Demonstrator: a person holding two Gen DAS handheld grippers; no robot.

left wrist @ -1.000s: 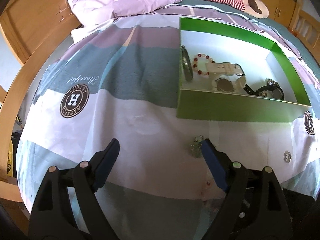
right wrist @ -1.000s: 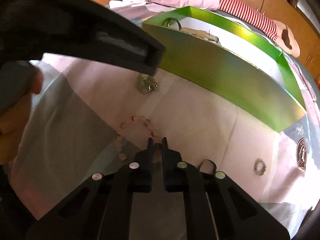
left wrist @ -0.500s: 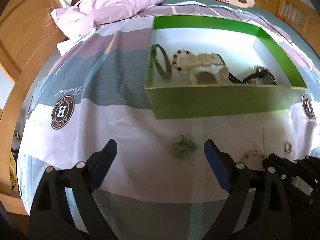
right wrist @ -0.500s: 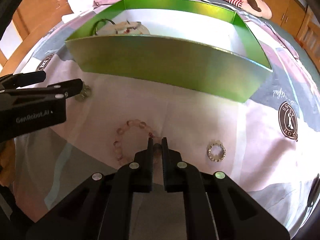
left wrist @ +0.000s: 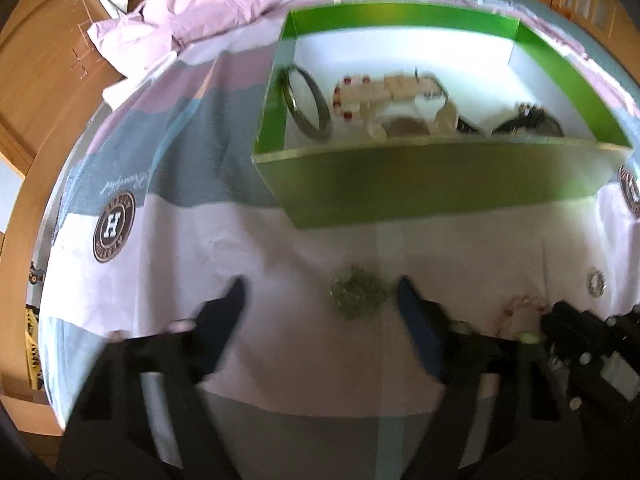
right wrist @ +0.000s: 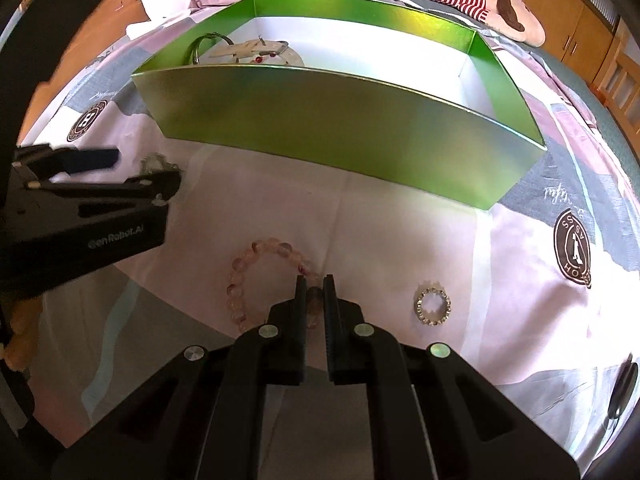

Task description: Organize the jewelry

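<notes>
The left gripper [left wrist: 320, 300] is swung in over the pale green bead cluster [left wrist: 358, 292], now framed at lower centre of the left wrist view, nearer the right-hand finger. Its jaws have just been closing but are seen spread, the cluster between them and not yet pressed. The right gripper [right wrist: 316, 300] is kept pinched on the pink bead bracelet [right wrist: 256, 276], which lies looped on the bedsheet [right wrist: 360, 216] at lower centre. A small silver ring [right wrist: 432, 306] is left just to its right. The green box [right wrist: 320, 128], already holding watches and bangles, is set above: two pickups appear under way, with the drop into the box judged next.
</notes>
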